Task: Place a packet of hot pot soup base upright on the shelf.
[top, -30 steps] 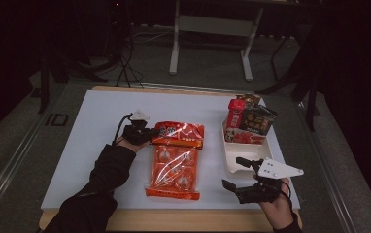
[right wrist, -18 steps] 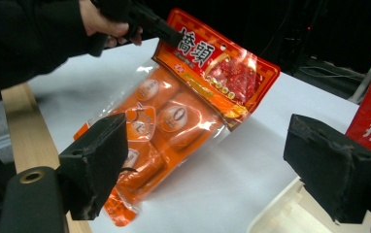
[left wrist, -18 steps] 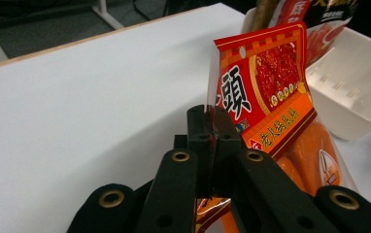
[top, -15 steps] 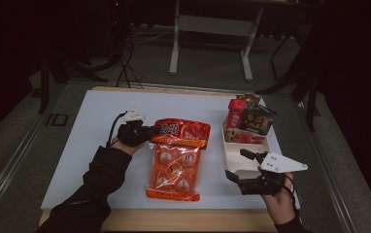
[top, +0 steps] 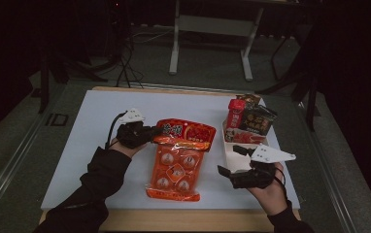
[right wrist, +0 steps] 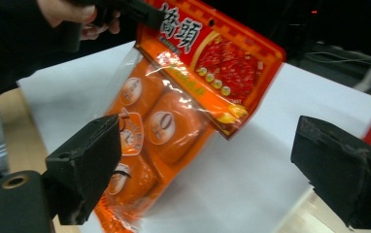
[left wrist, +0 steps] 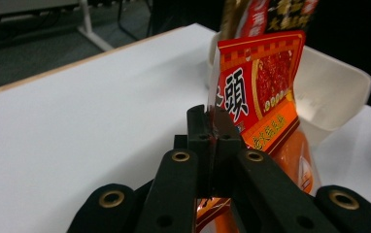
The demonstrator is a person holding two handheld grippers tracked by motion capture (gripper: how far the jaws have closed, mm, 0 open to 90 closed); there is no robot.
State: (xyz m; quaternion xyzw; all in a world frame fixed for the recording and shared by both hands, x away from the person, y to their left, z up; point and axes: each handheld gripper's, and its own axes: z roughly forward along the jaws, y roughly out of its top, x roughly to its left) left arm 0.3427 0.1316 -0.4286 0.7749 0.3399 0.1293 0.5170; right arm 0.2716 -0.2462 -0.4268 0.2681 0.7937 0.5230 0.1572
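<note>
An orange and red snack bag with several round pieces inside lies mid-table, its red top end raised. My left gripper is shut on the bag's top left corner. In the left gripper view the jaws pinch the edge of the red header. My right gripper stands open to the right of the bag, by the white tray. The right gripper view has the open jaws framing the tilted bag, with the left gripper at its top corner.
The white tray at the right holds several upright snack packs. The white tabletop has a wooden front edge. Beyond the table stand a metal frame and cables on a dark floor.
My left gripper has risen with the bag's top corner, so the red header now tilts up off the table. My right gripper has hardly moved.
</note>
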